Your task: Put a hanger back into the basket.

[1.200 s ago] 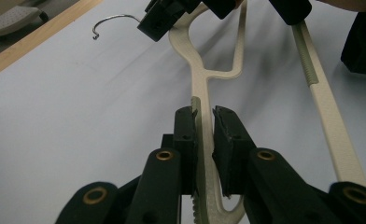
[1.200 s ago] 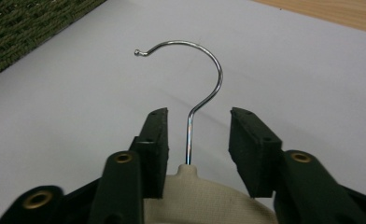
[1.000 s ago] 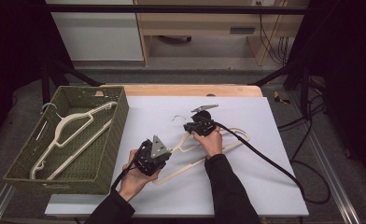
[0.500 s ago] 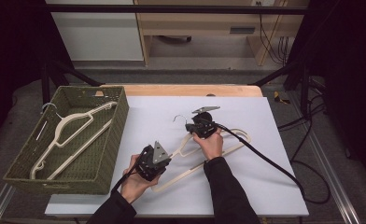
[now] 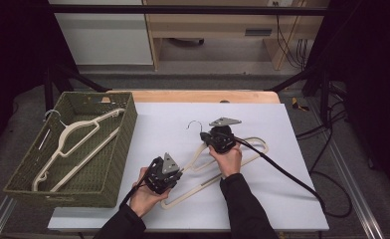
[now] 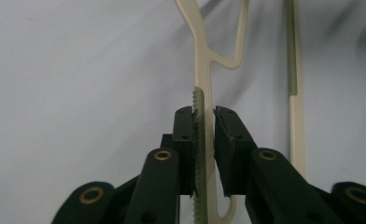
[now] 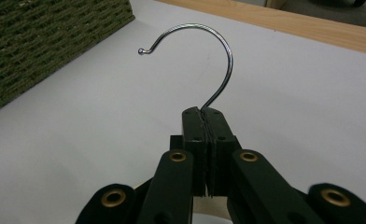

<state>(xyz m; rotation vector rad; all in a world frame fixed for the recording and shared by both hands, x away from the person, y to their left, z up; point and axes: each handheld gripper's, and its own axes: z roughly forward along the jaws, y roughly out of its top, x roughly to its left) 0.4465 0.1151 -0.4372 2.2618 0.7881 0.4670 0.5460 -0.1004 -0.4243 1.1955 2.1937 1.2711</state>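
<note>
Hanger (image 5: 203,172) of cream plastic is laid on the white table (image 5: 292,199), toward its near edge — metal hook (image 7: 204,60) aimed at the far edge. Right gripper (image 5: 214,135) is clenched on the hook's stem. Left gripper (image 6: 204,121) straddles the ridged arm, its jaws having just been eased apart — a gap is seen at one pad. Wicker basket (image 5: 108,184) is noted at the left edge.

Legible text: none found.
Labels, brands: none readable on any item.
Numbers, signs: none readable at this resolution.
</note>
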